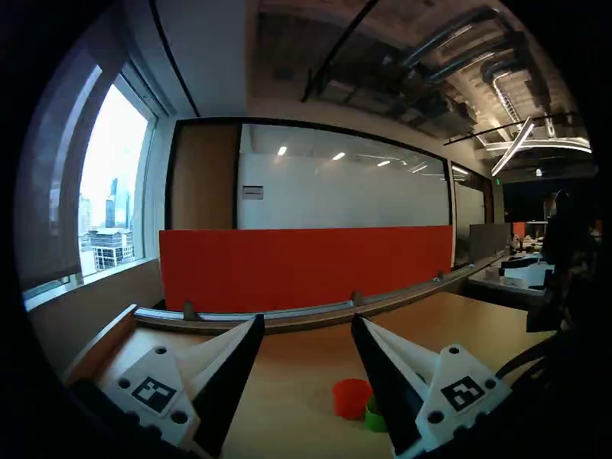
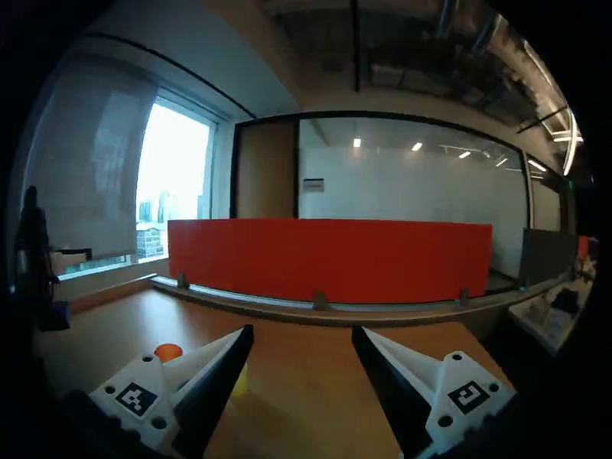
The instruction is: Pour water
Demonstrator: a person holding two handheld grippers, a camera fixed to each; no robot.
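Note:
In the left gripper view, a red cup (image 1: pixel 352 398) stands on the wooden desk (image 1: pixel 306 367), with a green cup (image 1: pixel 373 417) beside it, partly hidden behind the right finger. My left gripper (image 1: pixel 307 327) hovers above the desk, open, nothing between its fingers. In the right gripper view, an orange cup (image 2: pixel 167 353) peeks over the left finger, and a yellow object (image 2: pixel 241 381) shows beside that finger. My right gripper (image 2: pixel 302 333) is open and empty above the desk (image 2: pixel 306 382).
A red partition (image 1: pixel 306 264) runs along the desk's far edge, also seen as the red partition (image 2: pixel 329 258). A window (image 1: pixel 111 199) lies to the left. Another desk with items (image 1: pixel 520 271) stands at the right. Dark equipment (image 2: pixel 30 252) stands at the far left.

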